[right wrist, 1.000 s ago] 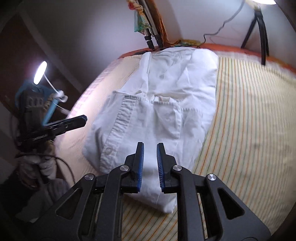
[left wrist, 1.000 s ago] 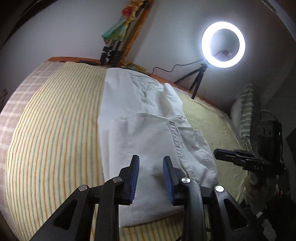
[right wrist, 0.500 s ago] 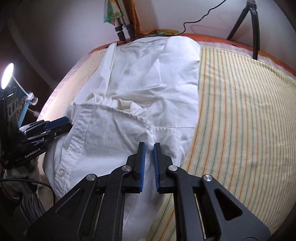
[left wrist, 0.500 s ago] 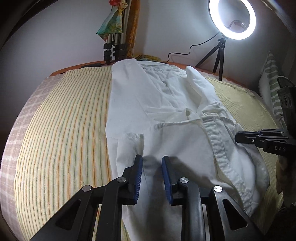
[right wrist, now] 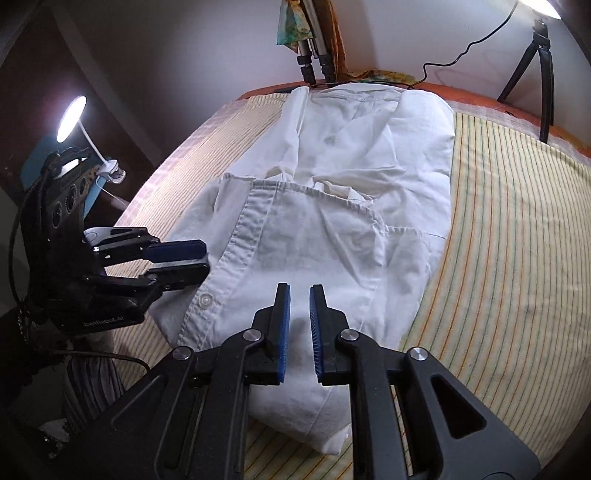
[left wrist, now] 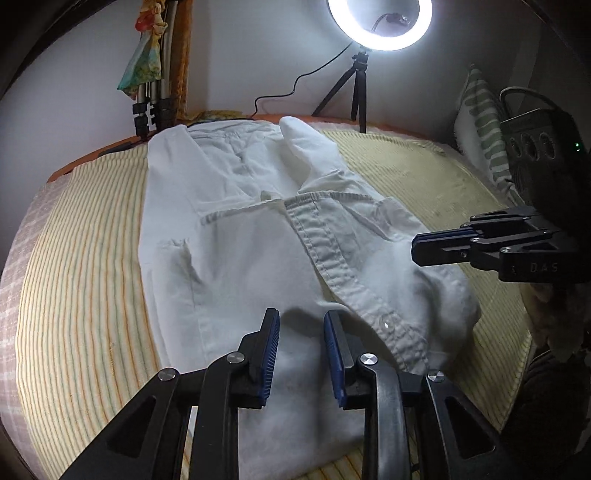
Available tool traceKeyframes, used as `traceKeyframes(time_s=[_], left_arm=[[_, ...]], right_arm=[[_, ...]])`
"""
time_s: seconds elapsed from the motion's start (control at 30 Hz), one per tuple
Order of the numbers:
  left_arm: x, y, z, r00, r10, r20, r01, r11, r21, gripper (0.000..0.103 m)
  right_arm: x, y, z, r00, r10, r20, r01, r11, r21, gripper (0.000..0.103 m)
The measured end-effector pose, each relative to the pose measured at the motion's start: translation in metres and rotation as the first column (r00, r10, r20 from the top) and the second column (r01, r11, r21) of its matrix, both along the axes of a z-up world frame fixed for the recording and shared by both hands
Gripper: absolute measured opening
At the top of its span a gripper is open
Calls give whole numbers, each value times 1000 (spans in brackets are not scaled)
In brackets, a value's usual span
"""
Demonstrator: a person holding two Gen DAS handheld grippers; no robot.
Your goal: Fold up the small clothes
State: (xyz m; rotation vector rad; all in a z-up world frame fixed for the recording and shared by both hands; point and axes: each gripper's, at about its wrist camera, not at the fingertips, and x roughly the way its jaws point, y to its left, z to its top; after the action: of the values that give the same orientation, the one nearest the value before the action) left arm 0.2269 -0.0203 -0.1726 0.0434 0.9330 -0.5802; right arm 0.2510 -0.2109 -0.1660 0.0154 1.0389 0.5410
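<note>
A white button shirt [left wrist: 251,236] lies folded lengthwise on the striped bed cover [left wrist: 81,280]; its near half is folded over, button placket [left wrist: 332,258] running diagonally. It also shows in the right wrist view [right wrist: 332,229]. My left gripper [left wrist: 301,325] is open and empty, just above the shirt's near end. My right gripper [right wrist: 299,299] hovers over the shirt's near part with a narrow gap, nothing between its pads. The right gripper shows in the left wrist view [left wrist: 421,247] at the shirt's right edge. The left gripper shows in the right wrist view [right wrist: 201,258] at the left edge.
A lit ring light on a small tripod [left wrist: 380,22] stands at the bed's far side with a cable. Tripod legs and a coloured cloth [left wrist: 147,66] stand at the far left. A striped pillow [left wrist: 484,122] is at right. A desk lamp [right wrist: 70,118] glows beyond the bed's left edge.
Both grippers have pulled back and lowered toward the shirt's near end. The left gripper's view swung right, bringing the ring light to the top centre. The right gripper's gap has widened slightly.
</note>
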Motion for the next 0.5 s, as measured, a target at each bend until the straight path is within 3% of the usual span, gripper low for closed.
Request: traceKeyframes(time_s=[0.1,0.17,0.3,0.4,0.5], left_arm=[[18,-9,-9,999,43,29,-45,997,67,29],[30,-8,-10,997,71,27,-73,996,56,35],[43,-1,-3,994,97,43,-99,994,48,35],[53,16,8,987,141,83,-146,987,63,35],[70,45,20,975,210,77,-212,977,20,33]], right_arm=[[11,-5,-5,1000,-25,-10,25,1000,7,11],[20,-8,-12,999,-39,-18,39,999,-12,11],[38,-23,-26,996,-81,-34,80,996,-36,11],[47,-37,-17,993,-121,-15,120,992,-24,11],[59,-50,-3,990,-139,17,139,990,-8,15]])
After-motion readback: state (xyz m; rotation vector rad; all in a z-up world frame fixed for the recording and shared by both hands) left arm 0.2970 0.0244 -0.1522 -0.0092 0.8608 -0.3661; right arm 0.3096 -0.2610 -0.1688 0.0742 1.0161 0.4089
